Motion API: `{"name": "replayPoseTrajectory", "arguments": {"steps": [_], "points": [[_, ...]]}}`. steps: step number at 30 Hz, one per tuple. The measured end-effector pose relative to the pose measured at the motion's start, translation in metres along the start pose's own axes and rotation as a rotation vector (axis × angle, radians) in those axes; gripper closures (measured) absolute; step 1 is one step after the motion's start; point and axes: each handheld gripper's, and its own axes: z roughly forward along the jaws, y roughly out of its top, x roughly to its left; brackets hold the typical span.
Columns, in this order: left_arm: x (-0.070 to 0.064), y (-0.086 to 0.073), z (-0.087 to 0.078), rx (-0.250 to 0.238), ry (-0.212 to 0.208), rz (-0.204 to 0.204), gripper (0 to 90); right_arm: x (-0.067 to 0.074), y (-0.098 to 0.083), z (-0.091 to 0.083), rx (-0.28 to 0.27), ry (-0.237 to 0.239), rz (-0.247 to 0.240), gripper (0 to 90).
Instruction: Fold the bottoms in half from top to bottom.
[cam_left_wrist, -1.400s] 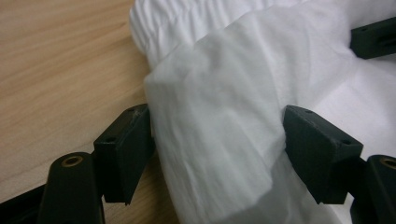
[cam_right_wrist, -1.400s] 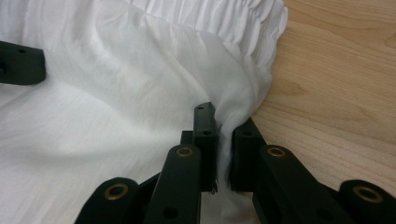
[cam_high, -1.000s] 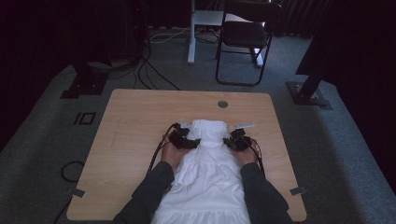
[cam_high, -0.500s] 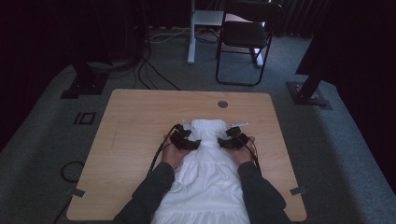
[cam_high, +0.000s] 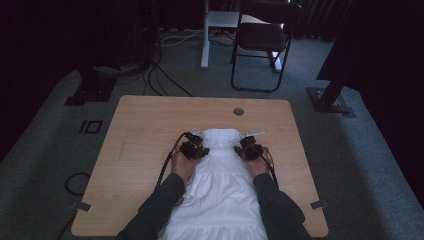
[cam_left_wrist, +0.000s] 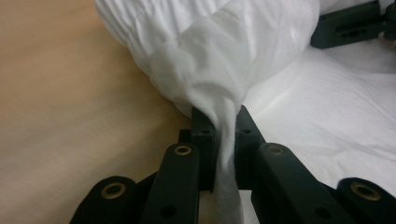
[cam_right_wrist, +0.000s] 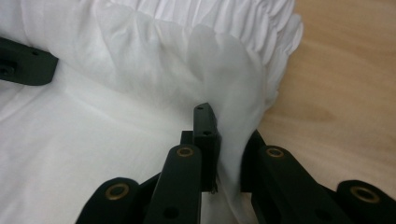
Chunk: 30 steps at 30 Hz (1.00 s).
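A white dress (cam_high: 220, 185) lies flat on the wooden table (cam_high: 145, 125), its gathered top pointing away from the person. My left gripper (cam_high: 199, 149) sits at the top's left edge. Its jaws have just been closing and are shut on a pinched fold of the dress (cam_left_wrist: 224, 60); my left gripper (cam_left_wrist: 226, 140) squeezes that fold. At the top's right edge my right gripper (cam_high: 243, 150) has also just been closing. My right gripper (cam_right_wrist: 227, 149) clamps a fold of the dress (cam_right_wrist: 140, 70). Each gripper view shows the other gripper farther off.
The table has a round cable hole (cam_high: 238, 111) beyond the dress. Bare wood lies to the left and right of the dress. On the floor behind stand a black chair (cam_high: 260, 40), a white desk leg (cam_high: 205, 35) and stand bases (cam_high: 332, 102); cables (cam_high: 75, 182) trail at the left.
Both hands stay at the top of the dress. The right gripper has shifted slightly inward toward the bodice. The dress has not visibly moved.
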Motion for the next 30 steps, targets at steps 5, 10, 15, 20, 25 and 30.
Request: {"name": "replayPoseTrajectory", "arguments": {"steps": [5,10,15,20,25,30], "points": [[0.002,0.039,-0.031,-0.097,0.047,0.073,84.5,-0.003,0.028,-0.021,-0.084,-0.006,-0.037,83.8],[0.003,0.083,-0.071,-0.214,0.063,0.150,84.5,-0.011,0.069,-0.055,-0.187,0.019,-0.056,83.7],[0.003,0.113,-0.096,-0.284,0.077,0.175,84.4,-0.015,0.105,-0.090,-0.315,-0.001,-0.069,83.7],[0.000,0.125,-0.115,-0.304,0.049,0.187,83.8,-0.011,0.123,-0.116,-0.340,-0.005,-0.108,83.3],[-0.010,0.109,-0.122,-0.288,0.015,0.221,83.3,-0.004,0.104,-0.127,-0.323,0.021,-0.133,82.9],[-0.030,0.084,-0.141,-0.304,-0.036,0.267,83.3,0.008,0.077,-0.148,-0.323,0.069,-0.153,82.5]]}}
